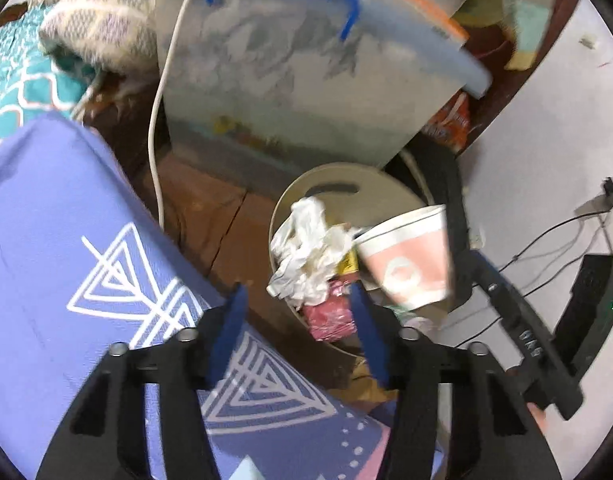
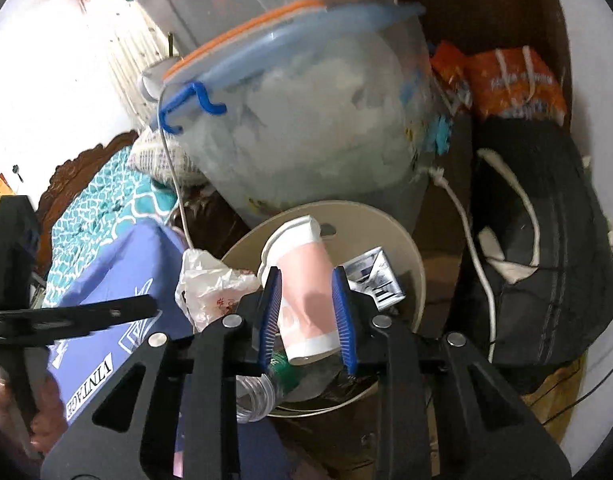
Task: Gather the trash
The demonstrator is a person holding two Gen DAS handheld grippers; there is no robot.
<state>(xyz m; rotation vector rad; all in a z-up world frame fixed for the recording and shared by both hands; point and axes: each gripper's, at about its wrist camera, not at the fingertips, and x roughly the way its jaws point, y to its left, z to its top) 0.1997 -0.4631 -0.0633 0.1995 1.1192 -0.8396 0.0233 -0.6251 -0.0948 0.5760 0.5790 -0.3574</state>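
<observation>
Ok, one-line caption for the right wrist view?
Right tongs clamp a pink-and-white paper cup above a trash-filled bin.

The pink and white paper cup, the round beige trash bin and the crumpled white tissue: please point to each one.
pink and white paper cup [image 2: 304, 280], right wrist view, pink side wall.
round beige trash bin [image 1: 338, 178], left wrist view, far rim.
crumpled white tissue [image 1: 306, 248], left wrist view, middle folds.
</observation>
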